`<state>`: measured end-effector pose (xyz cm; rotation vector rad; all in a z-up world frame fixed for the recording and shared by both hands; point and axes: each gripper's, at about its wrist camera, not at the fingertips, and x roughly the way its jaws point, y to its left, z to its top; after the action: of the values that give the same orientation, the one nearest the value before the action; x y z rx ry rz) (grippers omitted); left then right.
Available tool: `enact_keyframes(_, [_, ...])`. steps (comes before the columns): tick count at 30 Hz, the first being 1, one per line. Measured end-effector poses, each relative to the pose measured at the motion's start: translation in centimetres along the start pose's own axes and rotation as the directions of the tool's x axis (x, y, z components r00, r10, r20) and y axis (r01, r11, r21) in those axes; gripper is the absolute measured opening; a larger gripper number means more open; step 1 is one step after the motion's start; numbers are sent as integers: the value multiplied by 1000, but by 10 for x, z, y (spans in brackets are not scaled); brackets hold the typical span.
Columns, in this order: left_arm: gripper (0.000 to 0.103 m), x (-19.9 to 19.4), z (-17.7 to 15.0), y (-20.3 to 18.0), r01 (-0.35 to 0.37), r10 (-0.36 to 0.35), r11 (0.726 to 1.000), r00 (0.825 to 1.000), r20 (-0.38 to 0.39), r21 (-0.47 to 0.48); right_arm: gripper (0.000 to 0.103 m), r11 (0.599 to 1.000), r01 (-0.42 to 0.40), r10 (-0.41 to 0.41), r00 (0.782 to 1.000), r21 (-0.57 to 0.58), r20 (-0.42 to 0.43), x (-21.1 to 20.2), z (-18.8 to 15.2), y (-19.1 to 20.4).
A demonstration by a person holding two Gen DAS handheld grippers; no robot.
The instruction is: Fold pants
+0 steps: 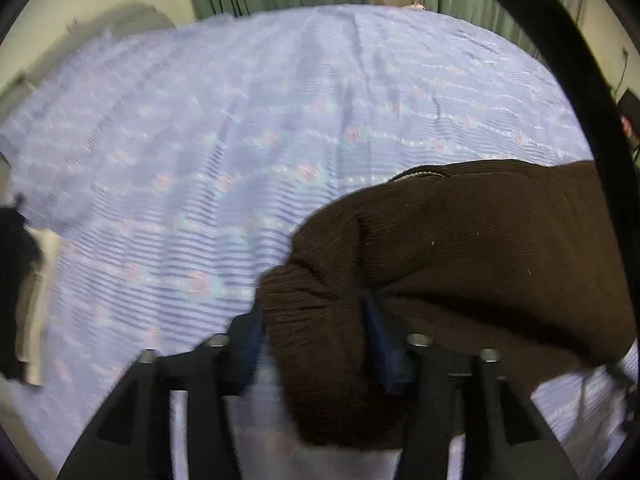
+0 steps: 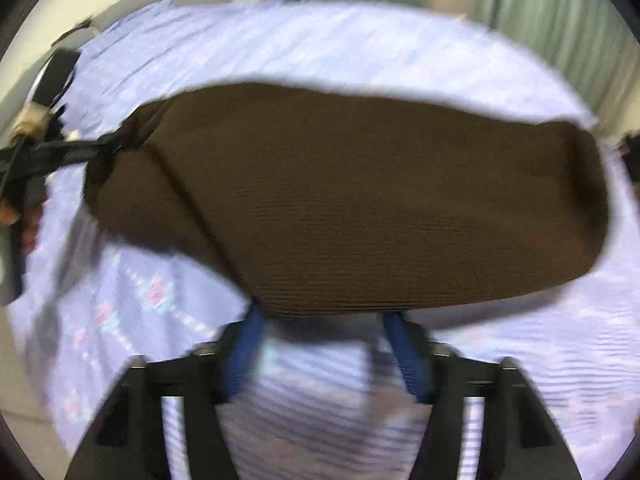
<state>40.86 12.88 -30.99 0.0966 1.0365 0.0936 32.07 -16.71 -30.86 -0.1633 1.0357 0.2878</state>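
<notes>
The brown pants (image 2: 360,208) hang over the bed (image 1: 240,120) at frame centre, the left gripper (image 1: 316,320) and right gripper (image 2: 324,320) each with jaws clenched on an edge, so uneven pulling could spoil the fold.

Soft, even indoor light; both fisheye views motion-blurred, edges bent and vignetted black.

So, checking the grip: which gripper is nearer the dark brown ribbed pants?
Neither: the left gripper holds one end of the pants; the right gripper holds their near edge.
</notes>
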Motion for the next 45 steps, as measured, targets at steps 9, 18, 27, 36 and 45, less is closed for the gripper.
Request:
enact_keyframes(9, [82,-98,-16,-77,74,-127,972,964,233,224,74,953,275,-298,921,125,249,-75,13,-98])
enact_keyframes(18, [82,-72,-17,-176,222,-272,943,944,189,248,60,974,164,-203,941,158,269,-39,75,-208])
enact_keyframes(27, [81,-44,-6,-202,196,-226,960,964,140,200,46,964,123,-161,975,234,154,38,70,-255])
enact_keyframes(36, [81,-34,-9,-213,166,-199,965,969,149,204,44,982,50,-78,986,185,150,68,86,-261])
enact_keyframes(45, [81,-35,-16,-215,150,-181,972,969,169,180,24,973,59,-130,939,225,319,21,89,-248])
